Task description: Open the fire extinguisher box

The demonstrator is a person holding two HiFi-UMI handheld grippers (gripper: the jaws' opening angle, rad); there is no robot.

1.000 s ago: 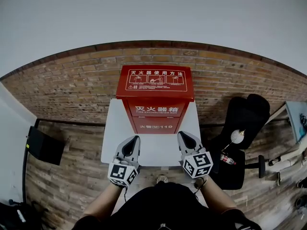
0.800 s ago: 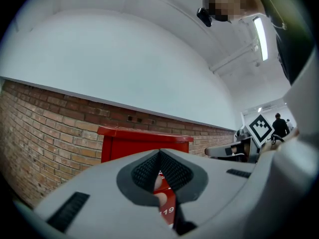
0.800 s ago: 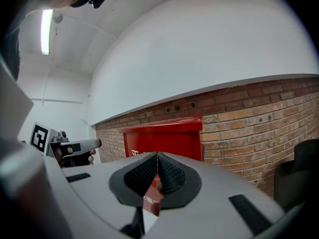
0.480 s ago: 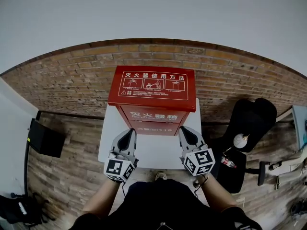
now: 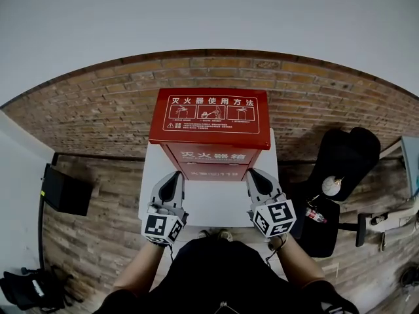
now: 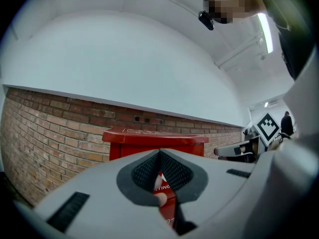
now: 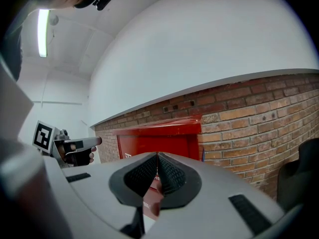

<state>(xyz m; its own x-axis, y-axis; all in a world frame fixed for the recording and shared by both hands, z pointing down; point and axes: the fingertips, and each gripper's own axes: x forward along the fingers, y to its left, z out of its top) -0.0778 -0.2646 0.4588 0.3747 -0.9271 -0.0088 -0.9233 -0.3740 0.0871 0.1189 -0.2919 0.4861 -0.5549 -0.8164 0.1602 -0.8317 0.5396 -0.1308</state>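
Note:
A red fire extinguisher box [image 5: 211, 129] stands on a white table [image 5: 209, 205] against a brick wall, its lid down and white pictograms on top. My left gripper [image 5: 173, 180] hovers in front of the box's lower left, jaws shut with nothing in them. Mirroring it at the lower right, my right gripper [image 5: 254, 177] is also shut and empty. In the left gripper view the box [image 6: 149, 141] shows just past the closed jaw tips [image 6: 159, 156]. The right gripper view has the box [image 7: 159, 138] straight ahead of the closed tips [image 7: 157, 157].
A brick wall [image 5: 98, 116] runs behind the box. A black chair [image 5: 340, 175] with a white object and a bottle stands to the right. A dark flat box [image 5: 62, 190] lies on the wooden floor at left, a black bag [image 5: 29, 286] at lower left.
The view has moved closer over the box, which now looks larger and nearer the grippers. Both grippers stay shut, side by side in front of it.

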